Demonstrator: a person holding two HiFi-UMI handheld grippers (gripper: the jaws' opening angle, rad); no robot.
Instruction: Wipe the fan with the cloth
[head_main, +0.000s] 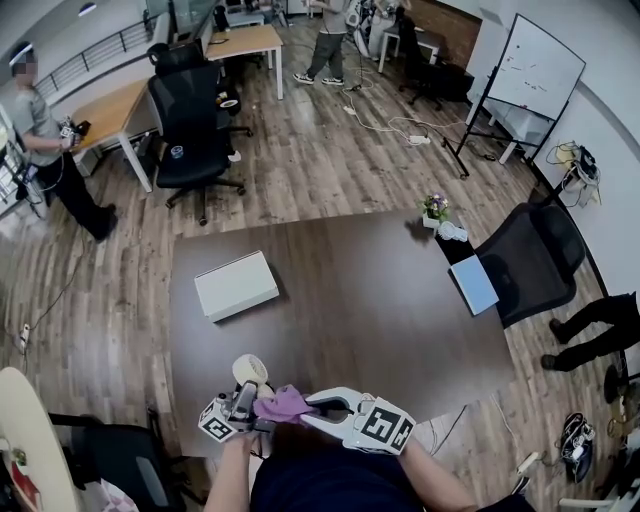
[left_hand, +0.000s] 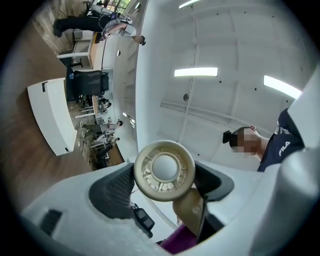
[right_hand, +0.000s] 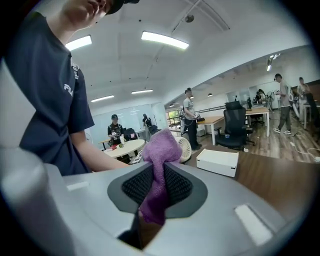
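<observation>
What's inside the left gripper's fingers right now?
The small cream fan, grille toward the camera, held between the fingers. Its body runs down behind one finger, so its lower end is covered. Purple cloth shows just below.

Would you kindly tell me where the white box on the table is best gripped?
Likely at the middle of the white box, jaws straddling its long edges, coming from above: it lies flat on the table, so only its sides are free, and that span is narrower.

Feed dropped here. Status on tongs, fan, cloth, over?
Left tongs shut on fan. Right tongs shut on purple cloth, close beside fan. Nothing between them.
</observation>
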